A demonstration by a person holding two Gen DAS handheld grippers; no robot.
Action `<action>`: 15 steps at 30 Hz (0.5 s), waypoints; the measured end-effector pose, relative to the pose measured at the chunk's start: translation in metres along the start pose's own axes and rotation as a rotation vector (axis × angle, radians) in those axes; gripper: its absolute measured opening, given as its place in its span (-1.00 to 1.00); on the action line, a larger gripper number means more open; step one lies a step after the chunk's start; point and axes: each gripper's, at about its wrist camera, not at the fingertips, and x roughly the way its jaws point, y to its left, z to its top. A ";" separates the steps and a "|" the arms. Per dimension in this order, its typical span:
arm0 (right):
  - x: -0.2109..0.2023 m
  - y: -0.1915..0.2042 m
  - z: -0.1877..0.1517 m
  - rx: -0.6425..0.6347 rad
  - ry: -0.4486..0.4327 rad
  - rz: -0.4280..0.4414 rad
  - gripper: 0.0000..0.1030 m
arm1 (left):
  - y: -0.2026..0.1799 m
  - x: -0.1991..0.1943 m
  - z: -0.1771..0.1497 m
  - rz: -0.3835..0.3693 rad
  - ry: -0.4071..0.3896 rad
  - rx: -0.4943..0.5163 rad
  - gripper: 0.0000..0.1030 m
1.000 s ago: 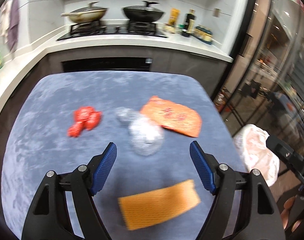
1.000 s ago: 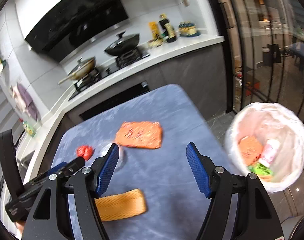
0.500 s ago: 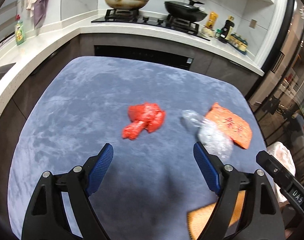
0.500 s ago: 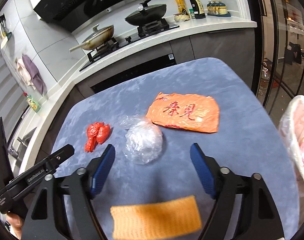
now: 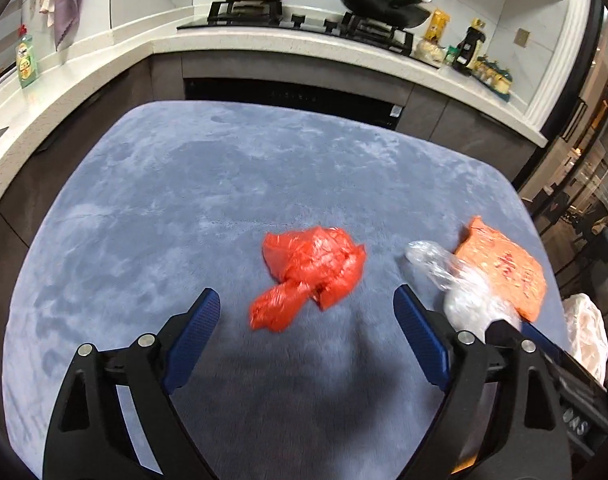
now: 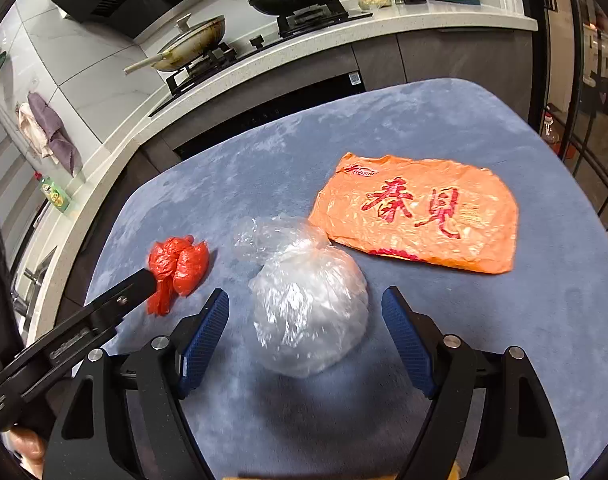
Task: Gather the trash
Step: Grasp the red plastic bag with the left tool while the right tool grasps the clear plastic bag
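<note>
A crumpled red plastic bag point(image 5: 309, 274) lies on the blue-grey table point(image 5: 184, 208). My left gripper point(image 5: 305, 334) is open just in front of it, jaws wide and empty. A clear knotted plastic bag point(image 6: 307, 304) lies between the open jaws of my right gripper point(image 6: 305, 332), untouched. An orange printed wrapper point(image 6: 419, 212) lies flat behind it to the right. The red bag also shows in the right wrist view point(image 6: 178, 266), with the left gripper beside it. The clear bag point(image 5: 461, 294) and orange wrapper point(image 5: 503, 268) show at the right in the left wrist view.
A white-lined trash bin point(image 5: 587, 332) stands off the table's right edge. A kitchen counter point(image 5: 264, 44) with a stove and two pans runs behind the table. Glass doors stand on the right.
Both grippers have moved forward and lower toward the table. The left now faces the red bag, the right straddles the clear bag. The orange cloth has dropped out of view.
</note>
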 end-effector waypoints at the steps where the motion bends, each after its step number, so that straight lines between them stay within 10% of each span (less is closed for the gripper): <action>1: 0.004 0.000 0.000 0.001 0.003 -0.001 0.47 | 0.000 0.006 0.002 0.003 0.005 -0.001 0.64; 7: 0.013 -0.002 0.001 0.008 0.017 0.007 0.44 | -0.003 0.030 0.009 0.023 0.025 0.003 0.45; 15: 0.011 -0.005 -0.001 0.006 0.029 0.033 -0.28 | -0.011 0.035 0.010 -0.006 0.050 0.022 -0.16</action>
